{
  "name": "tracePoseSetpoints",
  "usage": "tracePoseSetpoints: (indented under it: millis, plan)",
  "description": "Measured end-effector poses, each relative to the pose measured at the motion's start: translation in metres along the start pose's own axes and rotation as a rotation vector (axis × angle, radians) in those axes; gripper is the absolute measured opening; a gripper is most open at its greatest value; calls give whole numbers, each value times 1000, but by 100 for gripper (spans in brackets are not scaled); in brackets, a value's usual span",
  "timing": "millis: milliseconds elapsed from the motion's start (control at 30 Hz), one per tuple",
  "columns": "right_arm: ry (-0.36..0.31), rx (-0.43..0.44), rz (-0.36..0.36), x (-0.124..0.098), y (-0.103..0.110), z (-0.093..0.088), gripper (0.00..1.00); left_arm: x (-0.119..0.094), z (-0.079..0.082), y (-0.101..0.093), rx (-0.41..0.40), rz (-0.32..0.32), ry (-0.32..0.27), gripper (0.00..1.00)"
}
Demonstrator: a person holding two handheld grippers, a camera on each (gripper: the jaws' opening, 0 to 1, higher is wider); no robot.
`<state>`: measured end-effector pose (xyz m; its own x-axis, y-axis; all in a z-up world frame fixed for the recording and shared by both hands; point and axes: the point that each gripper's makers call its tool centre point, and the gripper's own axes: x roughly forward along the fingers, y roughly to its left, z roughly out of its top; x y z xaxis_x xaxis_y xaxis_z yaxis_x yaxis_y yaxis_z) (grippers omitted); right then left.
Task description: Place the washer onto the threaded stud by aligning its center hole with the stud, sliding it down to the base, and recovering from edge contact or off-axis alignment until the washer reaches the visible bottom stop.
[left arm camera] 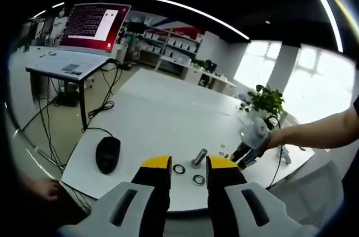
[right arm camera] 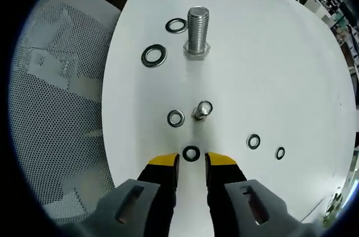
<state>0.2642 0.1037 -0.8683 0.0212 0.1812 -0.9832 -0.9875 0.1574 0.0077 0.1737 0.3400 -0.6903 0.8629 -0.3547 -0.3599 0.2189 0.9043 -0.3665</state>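
In the right gripper view a large threaded stud point(right arm camera: 197, 28) stands upright on its hex base on the white table point(right arm camera: 269, 52). Two large washers point(right arm camera: 153, 56) point(right arm camera: 176, 25) lie flat to its left. Nearer, a small bolt point(right arm camera: 201, 111) stands with a small washer point(right arm camera: 175, 118) beside it. My right gripper point(right arm camera: 191, 162) is open, low over the table, and a small dark washer point(right arm camera: 191, 153) lies just ahead of its yellow tips. My left gripper point(left arm camera: 189, 165) is open and empty, with the stud point(left arm camera: 198, 157) and two washers point(left arm camera: 179, 168) point(left arm camera: 198, 180) beyond its tips. The right gripper point(left arm camera: 245, 157) enters from the right.
Two more small washers point(right arm camera: 253, 142) point(right arm camera: 280, 153) lie to the right. A black mouse point(left arm camera: 107, 154) sits near the table's left edge. A mesh chair point(right arm camera: 50, 80) stands beside the table. A desk with a monitor point(left arm camera: 95, 24) and a potted plant point(left arm camera: 266, 101) are farther off.
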Motion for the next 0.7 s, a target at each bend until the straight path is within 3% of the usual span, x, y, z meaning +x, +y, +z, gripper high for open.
tracePoseSetpoints:
  millis: [133, 233, 467, 700]
  plan:
    - [10, -54, -7, 0, 1, 0, 20, 0, 0, -2, 2, 0, 2, 22]
    - [8, -40, -5, 0, -1, 0, 20, 0, 0, -2, 1, 1, 2, 22]
    - [-3, -95, 4, 1, -2, 0, 20, 0, 0, 0, 0, 2, 3, 22]
    - [27, -113, 6, 3, -4, 1, 20, 1, 0, 0, 1, 2, 6, 22]
